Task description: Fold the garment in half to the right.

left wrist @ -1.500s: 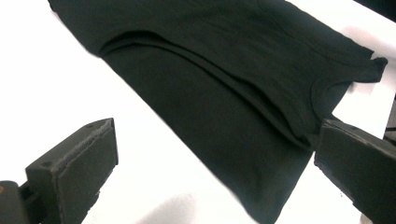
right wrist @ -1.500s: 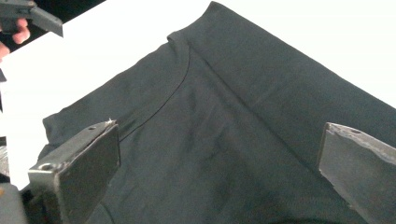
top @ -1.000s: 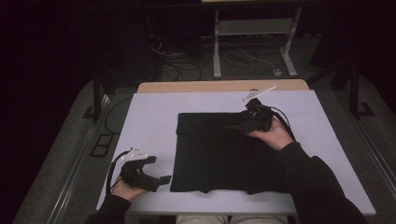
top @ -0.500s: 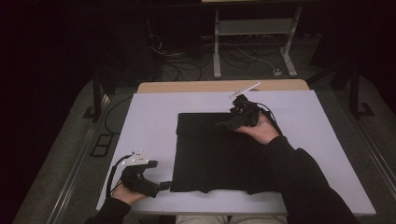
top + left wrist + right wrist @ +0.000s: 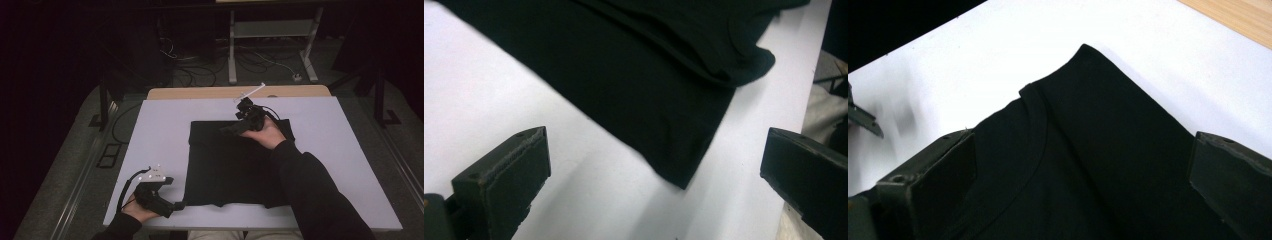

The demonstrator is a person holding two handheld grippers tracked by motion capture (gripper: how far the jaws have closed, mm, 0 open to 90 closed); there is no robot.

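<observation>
While the black shirt [image 5: 235, 162] lies folded flat on the white counter [image 5: 160, 130], your two grippers sit at opposite corners of it. The shirt lies about midway across the counter, its near edge close to your side.

Your right gripper [image 5: 239, 126] hovers over the shirt's far edge, toward its right half, with your hand [image 5: 262, 134] behind it. In the right gripper view its jaws stand wide apart with nothing between them, and the shirt [image 5: 1088, 165] spreads below them, its collar seam curving past the left jaw and its far corner pointing out onto the white counter [image 5: 998, 55]. A strip of bare wood [image 5: 1238, 17] runs beyond the counter's far edge.

Your left gripper [image 5: 167, 202] rests just off the shirt's near left corner, low on the counter. In the left gripper view its jaws are also spread wide and hold nothing; the shirt's corner [image 5: 681, 172] lies between them and a little ahead, apart from both jaws. A folded layer [image 5: 744, 65] of the shirt bunches farther back.
</observation>
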